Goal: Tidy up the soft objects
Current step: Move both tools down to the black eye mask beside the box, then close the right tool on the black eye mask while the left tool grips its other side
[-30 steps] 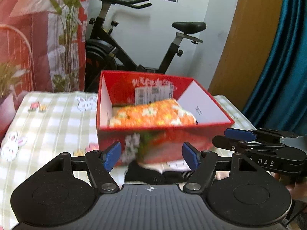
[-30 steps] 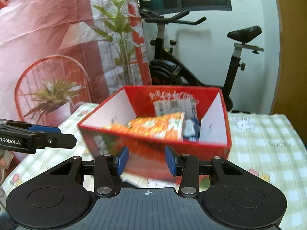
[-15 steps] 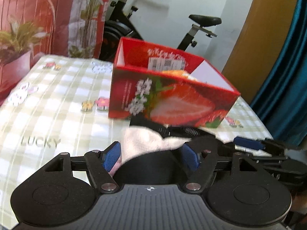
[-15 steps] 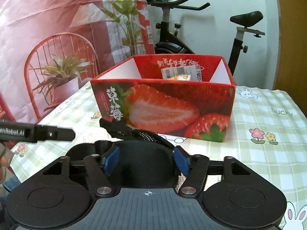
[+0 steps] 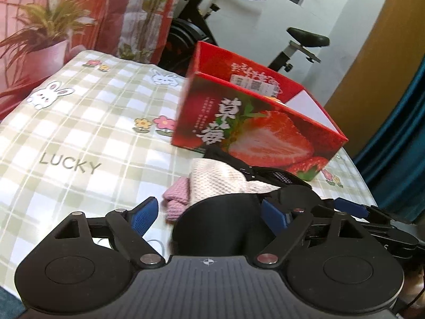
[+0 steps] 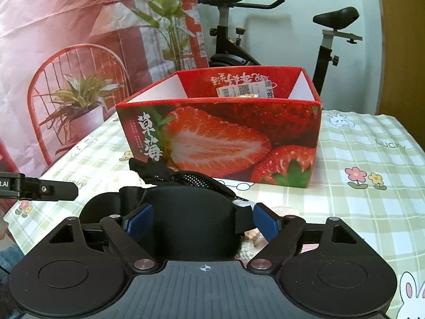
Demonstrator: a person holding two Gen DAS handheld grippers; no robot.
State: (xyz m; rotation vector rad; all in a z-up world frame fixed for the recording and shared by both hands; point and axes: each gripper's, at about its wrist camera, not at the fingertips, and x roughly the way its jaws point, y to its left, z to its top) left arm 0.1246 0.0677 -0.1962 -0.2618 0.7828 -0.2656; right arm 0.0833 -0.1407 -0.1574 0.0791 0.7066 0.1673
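Both grippers, left (image 5: 209, 214) and right (image 6: 203, 222), jaws just widening, straddle a black pad (image 6: 196, 223); strawberry box (image 6: 220, 135) sits ahead.

Checked tablecloth (image 5: 79, 133) w/ strawberry box (image 5: 255, 133) & soft items pile (image 5: 217, 183)

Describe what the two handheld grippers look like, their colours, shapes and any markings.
Both match. The left gripper and right gripper each have a black ribbed body with a small white crosshair mark, two round black discs at the sides, angled black linkage arms with silver pivot pins, and blue textured finger pads. The left gripper's side, seen from the right camera, carries white lettering ending in "t.AI".
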